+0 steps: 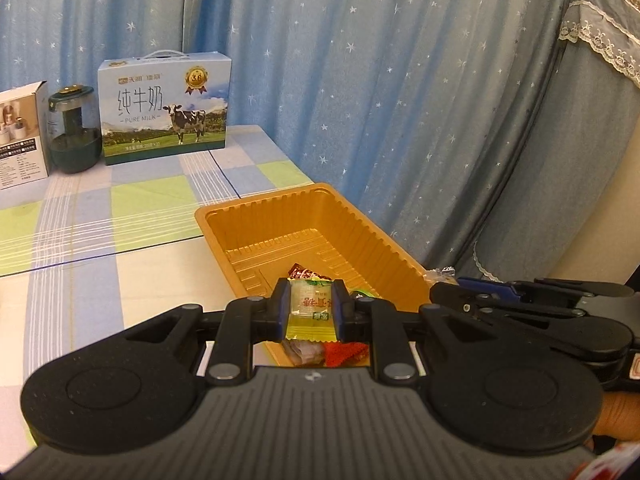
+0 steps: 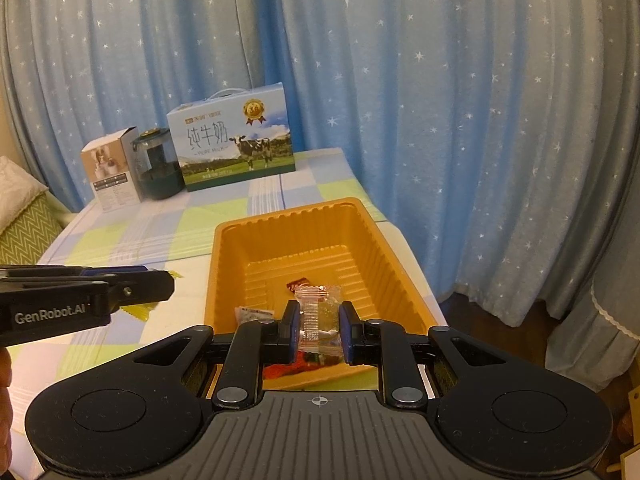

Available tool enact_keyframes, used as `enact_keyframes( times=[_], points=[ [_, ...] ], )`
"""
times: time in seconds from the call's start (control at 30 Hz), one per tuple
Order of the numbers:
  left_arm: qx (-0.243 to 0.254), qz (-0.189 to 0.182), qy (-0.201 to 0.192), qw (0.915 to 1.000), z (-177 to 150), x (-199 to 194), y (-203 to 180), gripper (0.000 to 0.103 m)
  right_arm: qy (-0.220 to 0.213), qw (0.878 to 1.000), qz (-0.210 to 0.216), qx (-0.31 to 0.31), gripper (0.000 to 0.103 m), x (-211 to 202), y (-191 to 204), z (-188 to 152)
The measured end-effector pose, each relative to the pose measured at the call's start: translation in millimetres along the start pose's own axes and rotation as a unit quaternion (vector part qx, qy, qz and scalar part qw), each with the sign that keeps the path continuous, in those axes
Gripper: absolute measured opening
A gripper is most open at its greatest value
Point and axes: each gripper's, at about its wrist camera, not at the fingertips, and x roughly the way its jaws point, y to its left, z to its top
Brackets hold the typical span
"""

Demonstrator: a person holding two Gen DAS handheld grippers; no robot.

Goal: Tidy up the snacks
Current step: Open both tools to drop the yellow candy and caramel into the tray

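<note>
An orange plastic tray (image 1: 360, 216) (image 2: 384, 240) stands on the checked tablecloth near the right edge, with several wrapped snacks in its near end, among them a brown one (image 1: 301, 270) (image 2: 298, 283). My left gripper (image 1: 310, 306) is shut on a yellow-green snack packet (image 1: 310, 312), held above the tray's near end. My right gripper (image 2: 320, 322) is shut on a clear packet with red stripes (image 2: 318, 316), also above the tray's near end. The right gripper shows at the right of the left wrist view (image 1: 520, 300); the left gripper shows at the left of the right wrist view (image 2: 80, 292).
At the table's far side stand a blue milk carton box (image 1: 164, 108) (image 2: 234, 136), a dark green jar (image 1: 74, 132) (image 2: 156, 168) and a white box (image 1: 22, 132) (image 2: 110, 168). Blue starred curtains (image 1: 360, 60) hang behind. A covered chair (image 1: 592, 120) stands right.
</note>
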Motion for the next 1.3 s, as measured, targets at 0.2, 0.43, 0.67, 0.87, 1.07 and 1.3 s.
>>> enact_keyframes(
  times=[0.2, 0.43, 0.67, 0.87, 1.07, 1.3],
  points=[
    [0.006, 0.002, 0.006, 1.0, 10.8, 27.7, 3.7, 0.019, 0.007, 1.0, 0.005, 0.007, 0.021, 26.4, -11.3, 9.9],
    [0.006, -0.005, 0.012, 0.9999, 28.1, 64.3, 9.2, 0.019, 0.02, 0.999, 0.012, 0.03, 0.021, 62.4, -28.2, 25.7],
    [0.011, -0.005, 0.026, 0.9996, 38.3, 99.5, 13.3, 0.019, 0.028, 0.999, 0.011, 0.036, 0.021, 88.2, -35.7, 34.7],
    [-0.018, -0.006, 0.027, 0.9995, 35.3, 107.1, 31.2, 0.029, 0.035, 0.999, 0.01, 0.036, 0.021, 99.1, -37.8, 31.8],
    [-0.035, 0.008, 0.029, 0.9989, 21.9, 94.0, 50.9, 0.03, 0.041, 0.998, 0.013, 0.042, 0.021, 102.5, -38.1, 29.0],
    [-0.056, 0.017, 0.027, 0.9979, 9.0, 75.0, 65.3, 0.031, 0.03, 0.998, 0.033, 0.052, 0.021, 105.9, -32.8, 39.9]
  ],
)
